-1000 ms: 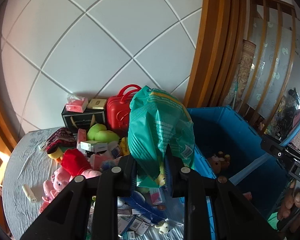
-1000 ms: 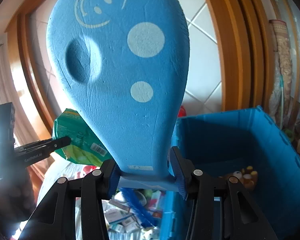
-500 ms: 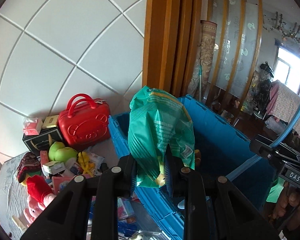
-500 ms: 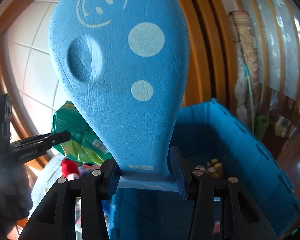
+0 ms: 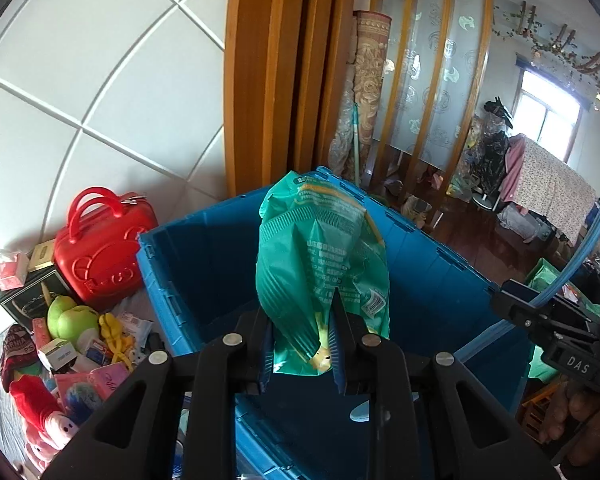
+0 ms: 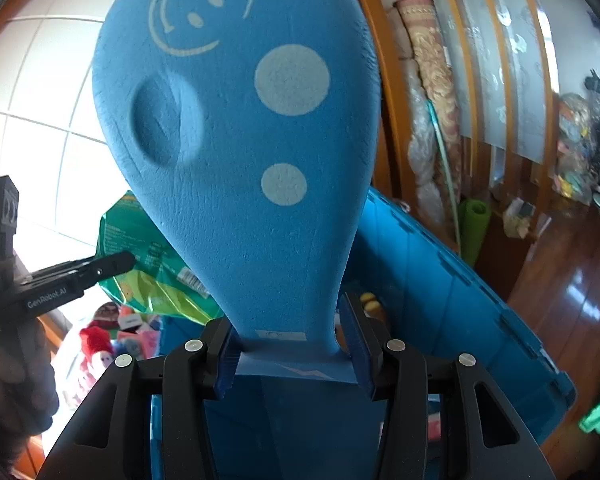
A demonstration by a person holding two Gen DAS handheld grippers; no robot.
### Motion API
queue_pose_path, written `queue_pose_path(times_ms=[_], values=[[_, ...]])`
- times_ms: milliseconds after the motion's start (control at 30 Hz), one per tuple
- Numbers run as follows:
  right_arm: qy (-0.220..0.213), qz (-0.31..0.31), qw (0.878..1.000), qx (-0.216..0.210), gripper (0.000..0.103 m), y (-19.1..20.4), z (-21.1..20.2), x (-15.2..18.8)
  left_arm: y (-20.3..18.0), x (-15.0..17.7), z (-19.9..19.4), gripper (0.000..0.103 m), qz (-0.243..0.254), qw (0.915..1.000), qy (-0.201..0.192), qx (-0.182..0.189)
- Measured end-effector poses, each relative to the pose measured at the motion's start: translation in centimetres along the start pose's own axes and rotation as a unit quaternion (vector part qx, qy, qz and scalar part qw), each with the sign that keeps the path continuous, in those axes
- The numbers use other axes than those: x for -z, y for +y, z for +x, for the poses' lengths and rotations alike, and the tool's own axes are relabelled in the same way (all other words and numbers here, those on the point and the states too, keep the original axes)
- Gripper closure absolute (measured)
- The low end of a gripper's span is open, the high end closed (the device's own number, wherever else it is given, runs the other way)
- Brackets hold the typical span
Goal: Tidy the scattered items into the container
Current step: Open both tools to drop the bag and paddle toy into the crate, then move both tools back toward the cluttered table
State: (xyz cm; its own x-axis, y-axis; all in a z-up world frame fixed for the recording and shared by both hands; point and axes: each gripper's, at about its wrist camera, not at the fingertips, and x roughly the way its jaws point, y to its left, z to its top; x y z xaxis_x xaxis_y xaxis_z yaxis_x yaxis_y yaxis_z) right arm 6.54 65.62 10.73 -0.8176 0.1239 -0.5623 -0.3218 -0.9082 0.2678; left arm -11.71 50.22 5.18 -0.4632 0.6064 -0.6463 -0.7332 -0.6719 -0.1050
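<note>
The green packet (image 5: 324, 264) is pinched at its lower end between the pads of the left gripper (image 5: 300, 354) and stands up above the open blue crate (image 5: 204, 276); small white print and a barcode label run down its side, too fine to read. From the right wrist view the same packet (image 6: 148, 264) shows at nine o'clock, clamped by black fingers whose side reads "GenRobot.AI", with a hand (image 6: 12, 376) wrapped round the grip at about eight o'clock.

The right gripper (image 6: 292, 346) grips the narrow neck of a blue foam paddle (image 6: 236, 128), its pads pressed to both edges. The paddle rises toward twelve o'clock and bears a printed white smiley face, two white dots and an oval dent. A small white sticker near the neck is illegible. The crate (image 6: 440, 288) lies behind and below it, from three to five o'clock.

In the left wrist view the right tool appears at four o'clock, marked "DAS", with fingers (image 5: 572, 420) beneath it.

At nine o'clock of the crate stands a red case (image 5: 100, 252); toward eight o'clock lie a black box (image 5: 32, 296), a green plush (image 5: 70, 318), small cartons and a red-and-pink plush (image 5: 40, 412).
</note>
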Motion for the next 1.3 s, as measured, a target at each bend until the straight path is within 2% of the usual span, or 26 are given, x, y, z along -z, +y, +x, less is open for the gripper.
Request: queue_pose_path(times_ms=[333,400,467,500,533,867,1133,1300], values=[[0.012,0.01,1.0,0.008,0.057,0.1,1.0,0.9,-1.0,-0.4,1.0,0.08,0.009,0.9998,0.007,0.014],[0.028,-0.004,1.0,0.007,0.056,0.5,1.5,1.1,-0.8,-0.4,1.1,0.077,0.001,0.9998,0.005,0.021],[0.052,-0.029,0.998,0.005,0.049,-0.1,3.3,1.4,-0.1,-0.5,1.3,0.031,-0.026,0.9992,0.012,0.026],[0.056,-0.032,0.998,0.004,0.021,-0.8,4.2,1.5,0.3,-0.5,1.0,0.0,-0.04,0.9988,0.004,0.027],[0.053,-0.033,0.998,0.002,0.001,-0.6,4.1,1.7,0.5,-0.5,0.7,0.0,-0.045,0.9987,-0.006,0.021],[0.034,-0.012,0.999,-0.001,0.0,-2.3,4.4,1.9,3.5,0.9,-0.3,0.0,-0.077,0.9969,0.0,-0.012],[0.026,-0.021,0.999,-0.026,0.0,-0.9,4.1,1.7,6.0,3.4,-2.2,0.0,-0.108,0.9936,0.0,-0.034],[0.035,-0.026,0.998,-0.054,0.0,0.7,4.9,2.3,7.4,5.3,-3.8,0.0,-0.123,0.9912,-0.003,-0.048]])
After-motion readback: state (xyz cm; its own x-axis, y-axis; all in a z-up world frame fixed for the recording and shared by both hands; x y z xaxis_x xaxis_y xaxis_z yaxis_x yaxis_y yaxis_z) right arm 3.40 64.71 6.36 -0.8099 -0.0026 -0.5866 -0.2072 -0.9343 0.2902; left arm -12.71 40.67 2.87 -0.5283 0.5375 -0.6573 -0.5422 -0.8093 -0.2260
